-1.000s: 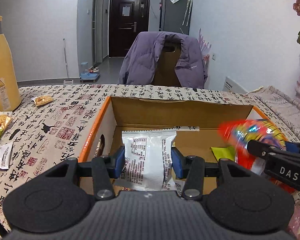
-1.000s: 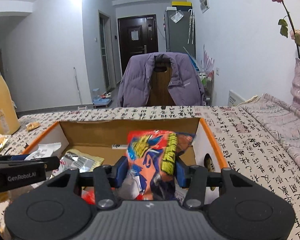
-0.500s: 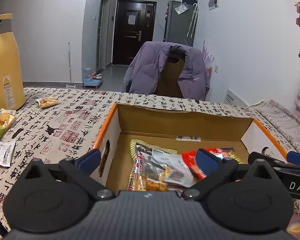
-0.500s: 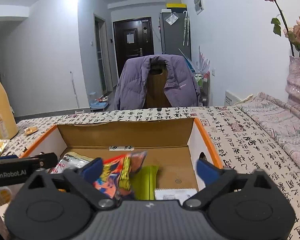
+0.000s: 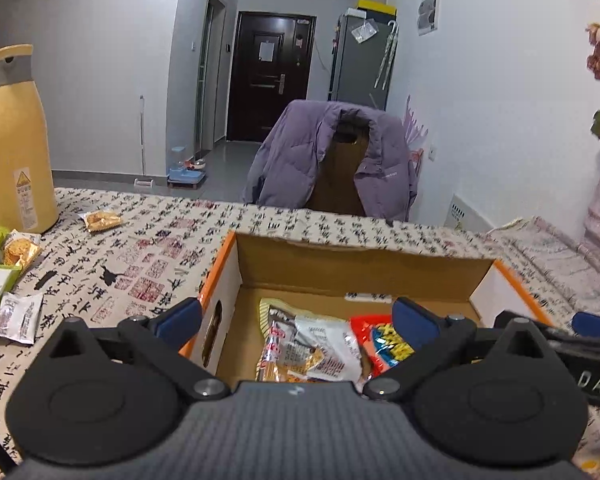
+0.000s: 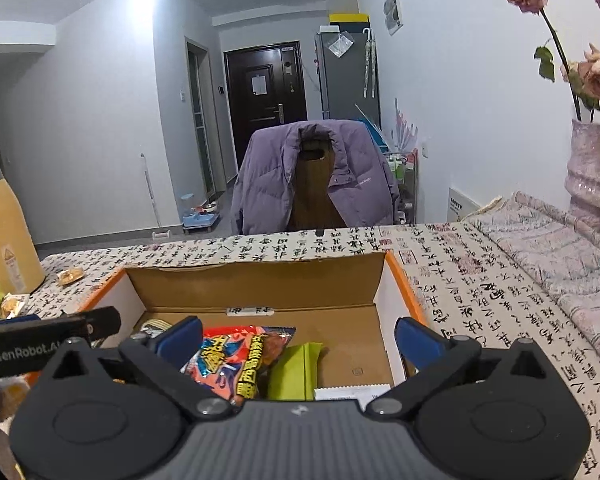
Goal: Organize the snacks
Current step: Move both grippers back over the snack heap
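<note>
1. While both tools are hovering over the cardboard box (image 5: 364, 264), the left gripper (image 5: 296, 318) is standing wide open and empty, and the right gripper (image 6: 298, 338) is likewise spread with nothing between its pads.
2. Around them, loose packets (image 5: 16, 316) are lying on the printed tablecloth (image 5: 140, 256) at nine o'clock, by a yellow bottle (image 5: 14, 140); a jacket-draped chair (image 6: 314, 178) is standing at twelve.
3. Inside the box, a white snack pack (image 5: 320, 344) is lying beside a red snack bag (image 6: 240, 356), which is touching a green packet (image 6: 294, 368).
4. The gripper bodies are hiding the packs' near ends.
</note>
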The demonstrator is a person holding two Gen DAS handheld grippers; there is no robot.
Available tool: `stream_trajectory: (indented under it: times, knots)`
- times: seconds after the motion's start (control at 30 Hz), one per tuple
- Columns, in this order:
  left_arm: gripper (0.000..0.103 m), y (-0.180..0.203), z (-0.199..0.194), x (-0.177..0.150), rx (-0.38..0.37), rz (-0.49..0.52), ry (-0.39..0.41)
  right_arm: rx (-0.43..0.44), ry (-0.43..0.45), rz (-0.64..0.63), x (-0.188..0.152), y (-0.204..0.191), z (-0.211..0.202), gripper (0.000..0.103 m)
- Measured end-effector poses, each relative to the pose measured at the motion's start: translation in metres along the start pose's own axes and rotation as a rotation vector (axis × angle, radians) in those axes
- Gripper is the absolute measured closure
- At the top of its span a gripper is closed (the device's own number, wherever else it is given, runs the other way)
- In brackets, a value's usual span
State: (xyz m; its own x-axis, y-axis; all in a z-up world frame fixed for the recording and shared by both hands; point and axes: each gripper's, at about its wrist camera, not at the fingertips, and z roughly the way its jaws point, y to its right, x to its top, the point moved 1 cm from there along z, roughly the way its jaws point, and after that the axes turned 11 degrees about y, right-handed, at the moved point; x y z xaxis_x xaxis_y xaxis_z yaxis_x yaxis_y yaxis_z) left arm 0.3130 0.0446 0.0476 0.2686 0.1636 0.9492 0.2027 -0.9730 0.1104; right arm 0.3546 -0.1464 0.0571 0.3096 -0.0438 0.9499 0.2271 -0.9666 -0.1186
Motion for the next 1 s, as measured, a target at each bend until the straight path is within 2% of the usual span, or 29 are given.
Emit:
stream_trajectory:
  times: [0.2,0.47,0.7,1.0]
  knots:
    - [0.000,0.000,-0.025,0.009,-0.004,0.006,0.018,0.011,0.018,-0.002,0.008,0.001,-0.026,0.000]
    - [0.000,-0.006,-0.063,0.007,-0.006,0.013,0.017,0.015,0.017,-0.045,0.003,0.008,-0.066,0.000]
    - [0.000,-0.014,-0.096,-0.010,-0.017,0.039,0.003,0.016,0.009,-0.076,-0.010,0.023,-0.104,0.000]
    - [0.000,-0.023,-0.136,-0.048,-0.030,0.057,0.001,0.027,-0.004,-0.127,-0.040,0.035,-0.148,0.000]
